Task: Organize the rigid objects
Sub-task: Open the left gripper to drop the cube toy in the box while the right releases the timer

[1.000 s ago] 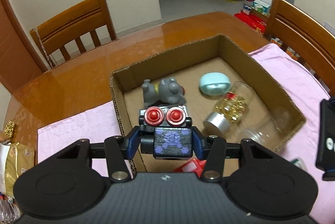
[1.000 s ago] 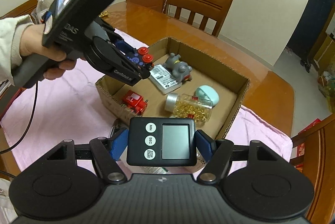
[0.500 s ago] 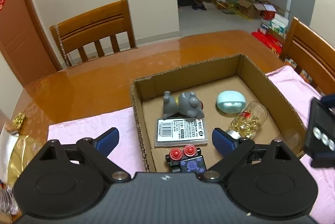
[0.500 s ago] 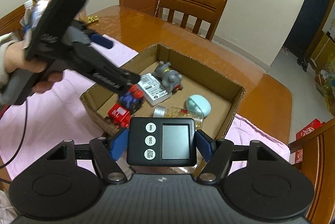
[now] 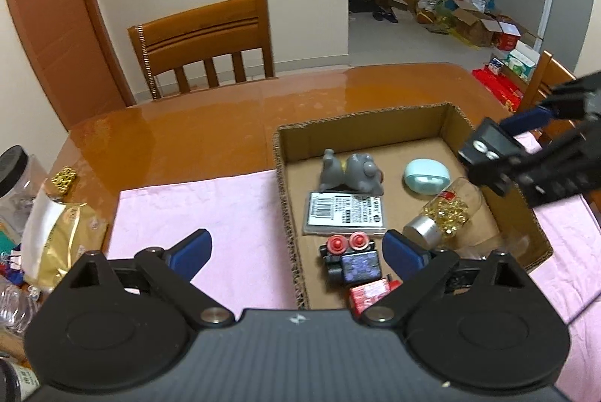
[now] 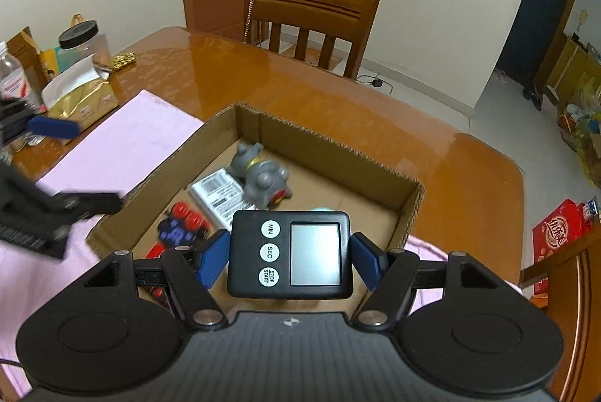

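Observation:
A cardboard box (image 5: 450, 116) on the table holds a grey cat figurine (image 5: 351, 173), a white barcoded pack (image 5: 345, 214), a mint case (image 5: 426, 175), a bottle of yellow capsules (image 5: 445, 218), a red toy (image 5: 372, 291) and a toy robot (image 5: 351, 259). My left gripper (image 5: 296, 250) hovers over the box's near left wall. Its jaws are opening wide with nothing between them, and the robot lies free below. My right gripper (image 6: 289, 255) is shut on a black digital timer (image 6: 289, 253) above the box's near right side, and the timer (image 5: 484, 154) also shows in the left wrist view.
A pink cloth (image 5: 195, 214) lies under the box. A gold bag (image 5: 64, 233) and a black-lidded jar (image 5: 15, 176) stand at the table's left edge. Wooden chairs (image 5: 203, 41) stand behind the table. A clear glass (image 5: 484, 248) lies in the box's near right corner.
The left gripper let go of the toy robot, which now lies in the box, then opened wide and drew back upward. The right gripper carried the timer over the box.

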